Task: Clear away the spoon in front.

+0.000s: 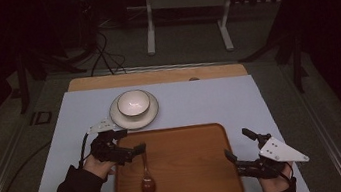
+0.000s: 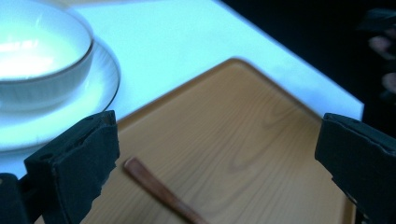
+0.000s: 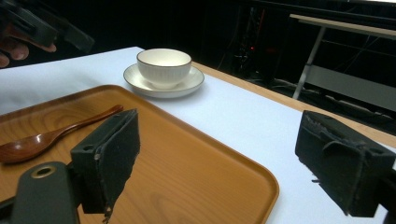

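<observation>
I see a table with a wooden top, its bare edge showing along the far side. A pale blue cloth covers nearly all of it. On the cloth, toward the near side, lies a brown wooden tray with rounded corners and a raised rim. Just beyond the tray's far left corner sits a white saucer, apart from the tray's rim by a narrow strip of cloth. In my right gripper view the tray's corner curves in front of bare cloth, and the saucer sits farther back near the table's wooden edge.
</observation>
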Available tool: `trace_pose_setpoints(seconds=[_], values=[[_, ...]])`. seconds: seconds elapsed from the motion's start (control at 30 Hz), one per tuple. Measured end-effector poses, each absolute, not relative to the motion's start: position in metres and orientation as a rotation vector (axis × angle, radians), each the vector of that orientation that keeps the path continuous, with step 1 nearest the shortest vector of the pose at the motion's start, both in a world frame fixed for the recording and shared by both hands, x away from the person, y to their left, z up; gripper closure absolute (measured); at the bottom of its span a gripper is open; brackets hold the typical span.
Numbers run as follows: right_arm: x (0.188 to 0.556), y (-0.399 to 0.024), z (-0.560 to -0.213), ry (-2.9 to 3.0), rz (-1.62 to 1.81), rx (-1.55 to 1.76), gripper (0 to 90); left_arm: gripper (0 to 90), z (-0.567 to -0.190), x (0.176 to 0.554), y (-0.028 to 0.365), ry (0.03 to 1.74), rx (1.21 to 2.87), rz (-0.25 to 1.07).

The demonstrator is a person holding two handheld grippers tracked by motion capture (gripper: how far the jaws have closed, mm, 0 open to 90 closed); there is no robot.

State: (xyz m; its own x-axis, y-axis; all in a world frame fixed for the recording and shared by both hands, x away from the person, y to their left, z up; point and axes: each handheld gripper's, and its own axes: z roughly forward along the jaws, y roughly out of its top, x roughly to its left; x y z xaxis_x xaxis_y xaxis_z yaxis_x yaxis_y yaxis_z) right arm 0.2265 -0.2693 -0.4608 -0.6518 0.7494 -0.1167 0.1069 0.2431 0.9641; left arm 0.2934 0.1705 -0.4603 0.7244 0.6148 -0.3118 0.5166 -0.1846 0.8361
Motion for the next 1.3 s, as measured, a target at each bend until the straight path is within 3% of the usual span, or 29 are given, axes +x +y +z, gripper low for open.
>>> trace_pose_setpoints(seconds=[0.5,1.3], values=[[0.227,-0.263,-0.463,1.965,1.424,0.765,13.7,0.0,-0.46,0.249,0.184,0.716,1.801,0.193],[0.228,-0.263,-0.465,1.983,1.418,0.755,13.7,0.0,-0.488,0.218,0.209,0.722,1.718,0.294]])
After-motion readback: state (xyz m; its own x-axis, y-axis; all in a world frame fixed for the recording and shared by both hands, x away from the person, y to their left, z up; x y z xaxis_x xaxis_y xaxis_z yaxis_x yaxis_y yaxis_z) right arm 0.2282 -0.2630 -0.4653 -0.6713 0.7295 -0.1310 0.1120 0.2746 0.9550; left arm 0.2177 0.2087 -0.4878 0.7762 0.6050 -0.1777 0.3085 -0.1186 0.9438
